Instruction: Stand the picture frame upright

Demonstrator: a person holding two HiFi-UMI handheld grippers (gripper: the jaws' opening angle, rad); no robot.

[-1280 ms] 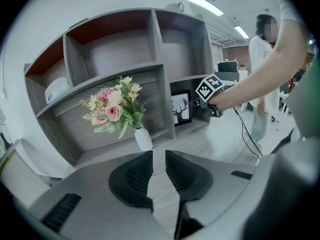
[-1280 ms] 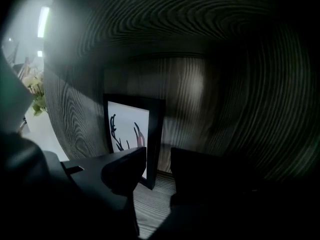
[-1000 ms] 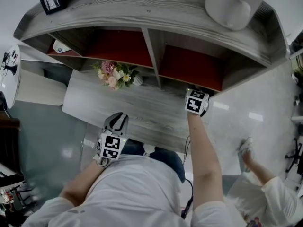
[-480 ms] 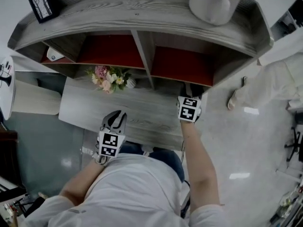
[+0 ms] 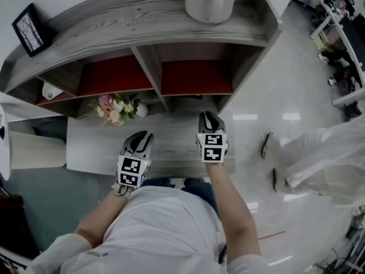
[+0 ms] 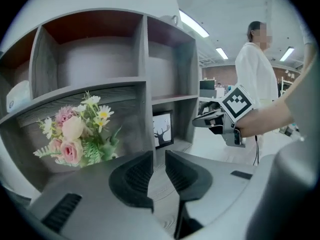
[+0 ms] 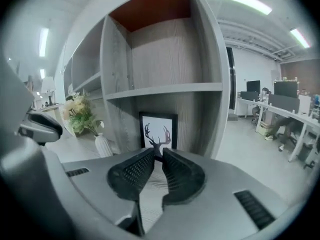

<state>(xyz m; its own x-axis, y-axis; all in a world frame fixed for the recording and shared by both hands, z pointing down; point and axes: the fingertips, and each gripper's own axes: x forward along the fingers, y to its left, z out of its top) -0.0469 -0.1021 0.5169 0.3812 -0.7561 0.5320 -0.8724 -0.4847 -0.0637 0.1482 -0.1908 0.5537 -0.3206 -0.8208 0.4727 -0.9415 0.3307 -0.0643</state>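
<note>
The picture frame (image 7: pixel 159 133) stands upright at the back of the shelf's (image 7: pixel 165 90) lower right compartment, seemingly done, so my right tongs (image 7: pixel 158 154) are closing empty just short of it; my left tongs (image 6: pixel 159 158) hang slightly apart, empty

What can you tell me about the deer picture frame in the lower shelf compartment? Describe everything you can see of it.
The picture frame has a thin black border around a white print of a black antlered deer silhouette. It stands upright, facing out, on the grey wood-grain surface in the lower right compartment, close to the back panel; whether it touches that panel cannot be told. Nothing grips it: the right gripper, tongs closing on nothing, hides its bottom edge.
</note>
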